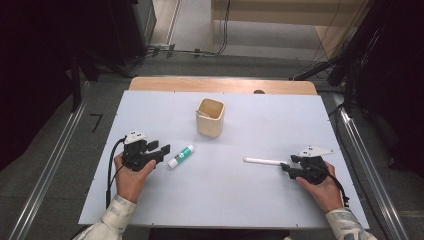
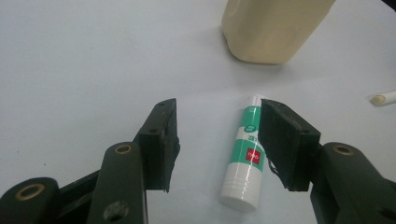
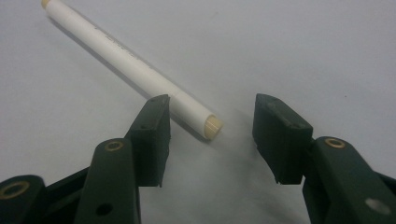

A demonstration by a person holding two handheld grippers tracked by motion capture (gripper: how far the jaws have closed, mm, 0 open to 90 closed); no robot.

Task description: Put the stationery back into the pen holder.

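Observation:
A white glue stick (image 1: 180, 156) with a green label lies on the white table, left of centre. My left gripper (image 1: 159, 150) rests just left of it, jaws apart. In the left gripper view the glue stick (image 2: 247, 154) lies between the jaws of my left gripper (image 2: 217, 126), close against the right one, with a wide gap to the left one. A white pen (image 1: 262, 161) lies to the right. My right gripper (image 1: 286, 167) sits at its near end. In the right gripper view the pen (image 3: 126, 60) ends between the parted jaws of my right gripper (image 3: 211, 100), beside the left one.
A cream square cup (image 1: 210, 118) stands upright at the table's middle back, with something thin leaning inside it. It also rises beyond the glue stick as the cup (image 2: 271, 28) in the left gripper view. The table edge (image 1: 225, 85) runs behind it.

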